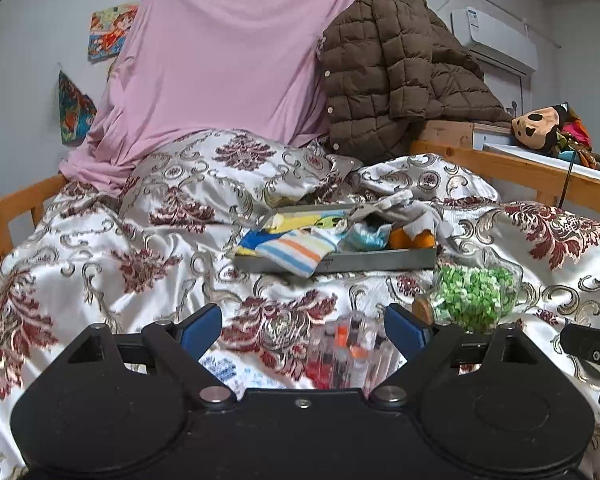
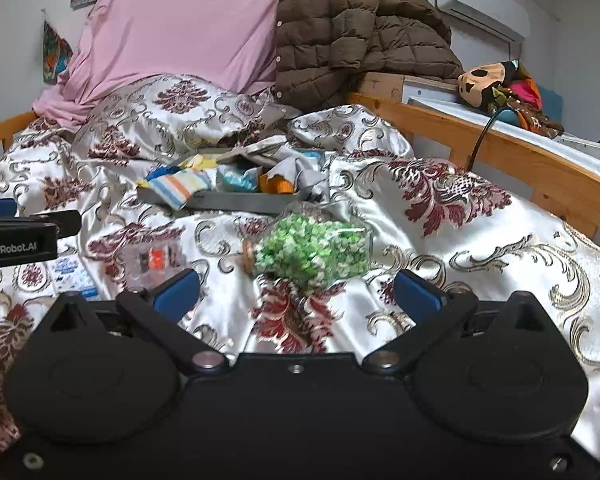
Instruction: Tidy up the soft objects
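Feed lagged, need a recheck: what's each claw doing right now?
Left claw: open, holding nothing; clear case lies between its fingers.
Right claw: open, empty.

The bedspread (image 1: pixel 100 248) is glossy satin cloth with woven red patterns. The bed rail (image 2: pixel 500 160) is smooth wood. The jar (image 2: pixel 316 248) is clear glass, cork-stoppered. The jacket (image 1: pixel 388 76) is matt quilted cloth.

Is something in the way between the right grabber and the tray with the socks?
Yes. A clear jar of green bits lies on its side on the bedspread, right between the open right gripper and the grey tray of soft things behind it.
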A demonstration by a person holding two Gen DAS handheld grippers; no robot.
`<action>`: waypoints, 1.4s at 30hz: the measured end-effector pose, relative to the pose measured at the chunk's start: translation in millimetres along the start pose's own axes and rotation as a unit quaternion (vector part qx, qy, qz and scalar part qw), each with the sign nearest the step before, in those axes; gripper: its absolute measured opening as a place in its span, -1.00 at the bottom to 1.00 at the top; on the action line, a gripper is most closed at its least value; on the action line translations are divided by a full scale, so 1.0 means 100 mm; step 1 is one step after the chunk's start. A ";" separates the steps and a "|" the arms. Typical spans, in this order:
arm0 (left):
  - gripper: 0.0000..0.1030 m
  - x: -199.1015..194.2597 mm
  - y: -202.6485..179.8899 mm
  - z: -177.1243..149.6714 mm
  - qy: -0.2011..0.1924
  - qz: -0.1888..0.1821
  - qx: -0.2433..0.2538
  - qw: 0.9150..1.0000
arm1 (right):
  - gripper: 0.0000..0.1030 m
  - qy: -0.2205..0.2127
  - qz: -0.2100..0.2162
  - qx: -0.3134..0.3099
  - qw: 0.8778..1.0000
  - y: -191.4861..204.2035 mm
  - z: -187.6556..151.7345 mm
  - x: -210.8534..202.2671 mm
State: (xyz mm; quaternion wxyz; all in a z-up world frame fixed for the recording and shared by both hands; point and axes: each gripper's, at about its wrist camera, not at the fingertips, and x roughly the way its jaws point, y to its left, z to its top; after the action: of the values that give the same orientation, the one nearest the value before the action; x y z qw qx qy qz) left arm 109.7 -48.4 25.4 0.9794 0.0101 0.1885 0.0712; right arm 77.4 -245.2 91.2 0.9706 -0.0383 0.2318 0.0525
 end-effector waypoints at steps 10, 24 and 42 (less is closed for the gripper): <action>0.73 -0.06 0.11 -0.22 0.024 0.007 -0.014 1.000 | 0.99 0.013 0.003 -0.011 1.000 0.23 -0.11 -0.12; 0.75 -0.14 0.10 -0.39 0.037 0.026 0.000 0.999 | 0.99 0.030 0.006 -0.019 0.999 0.21 -0.17 -0.04; 0.86 -0.15 0.09 -0.45 0.038 0.032 0.014 0.999 | 0.99 0.061 0.006 -0.029 0.998 0.27 -0.20 0.11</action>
State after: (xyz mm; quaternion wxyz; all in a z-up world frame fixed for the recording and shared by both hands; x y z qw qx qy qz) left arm 77.9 -41.9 -10.3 0.9685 0.0267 0.2265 0.1002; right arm 75.3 -219.6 66.7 0.9528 -0.0679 0.2892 0.0621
